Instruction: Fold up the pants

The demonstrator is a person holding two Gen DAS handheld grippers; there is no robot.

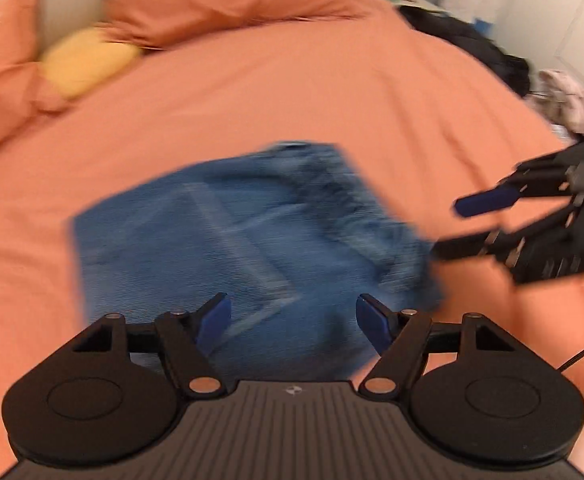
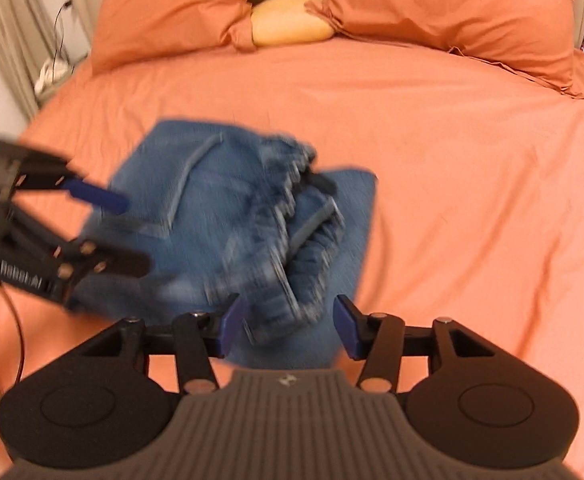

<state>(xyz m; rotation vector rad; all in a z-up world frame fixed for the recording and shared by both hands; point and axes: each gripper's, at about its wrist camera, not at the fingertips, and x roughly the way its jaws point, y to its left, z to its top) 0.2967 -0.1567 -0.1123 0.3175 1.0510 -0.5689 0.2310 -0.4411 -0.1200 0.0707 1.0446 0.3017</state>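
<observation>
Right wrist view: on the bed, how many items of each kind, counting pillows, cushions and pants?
Orange rectangular fabric pillows: 2
Yellow rounded cushion: 1
Blue denim folded pants: 1
Total: 4

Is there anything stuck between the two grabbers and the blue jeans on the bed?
No, nothing visible is in the way. The jeans lie bunched on the orange bed cover, right ahead of the open left gripper and the open right gripper. The pillows sit far behind the jeans.
</observation>
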